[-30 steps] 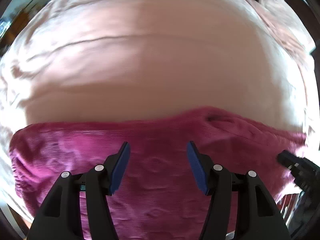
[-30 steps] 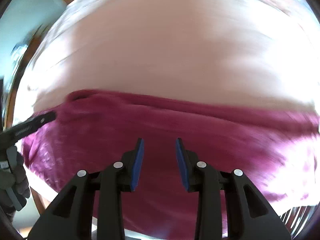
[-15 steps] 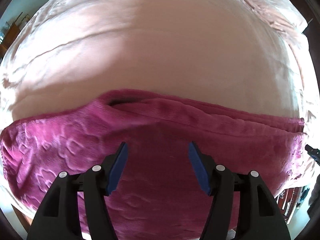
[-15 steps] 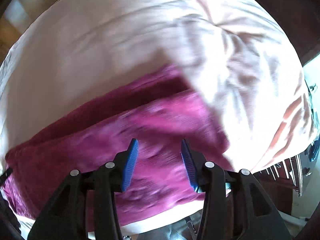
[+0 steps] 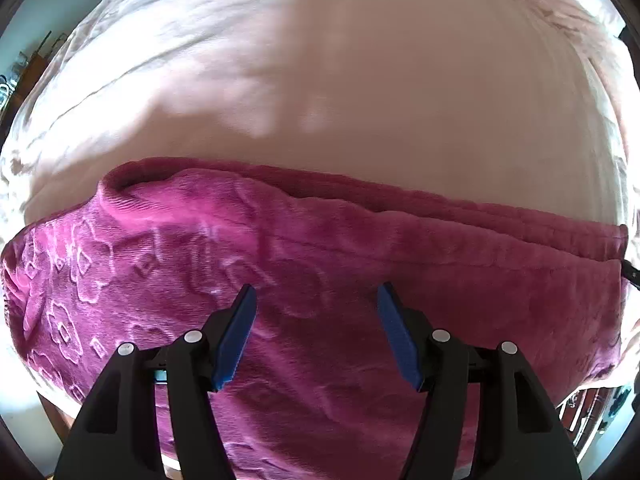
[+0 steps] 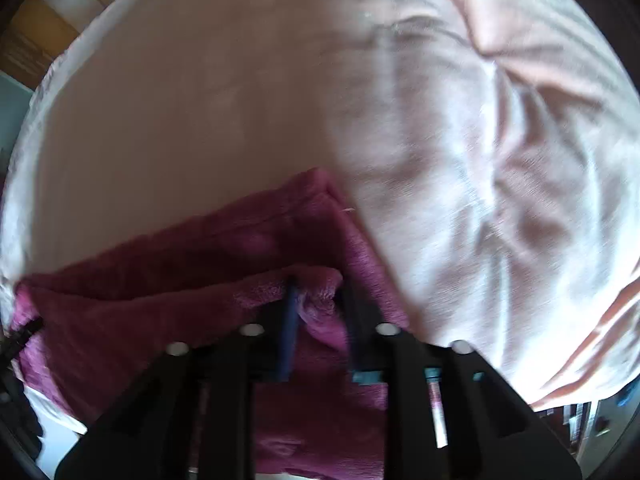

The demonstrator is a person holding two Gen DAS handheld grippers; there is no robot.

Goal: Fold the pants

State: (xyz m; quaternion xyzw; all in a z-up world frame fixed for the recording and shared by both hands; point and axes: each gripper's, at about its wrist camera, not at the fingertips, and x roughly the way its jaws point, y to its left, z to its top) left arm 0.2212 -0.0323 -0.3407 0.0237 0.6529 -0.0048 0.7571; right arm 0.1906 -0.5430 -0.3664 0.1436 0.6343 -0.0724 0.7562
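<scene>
Magenta fleece pants with an embossed flower pattern lie folded lengthwise across the near side of a pink bedsheet. My left gripper is open and empty, hovering over the middle of the pants. In the right wrist view, which is blurred, the pants end at a corner to the right. My right gripper stands at that corner of the upper layer, with a fold of fleece bunched between its fingers; whether the jaws have closed on it does not show clearly.
The pink sheet is wrinkled to the right of the pants. The bed's near edge lies just below the pants. A wooden floor shows at the far left. The other gripper's tip shows at the right edge.
My right gripper has dropped down to the right-hand corner of the pants, and fleece now sits between its fingers. My left gripper stayed open and shifted slightly over the pants.
</scene>
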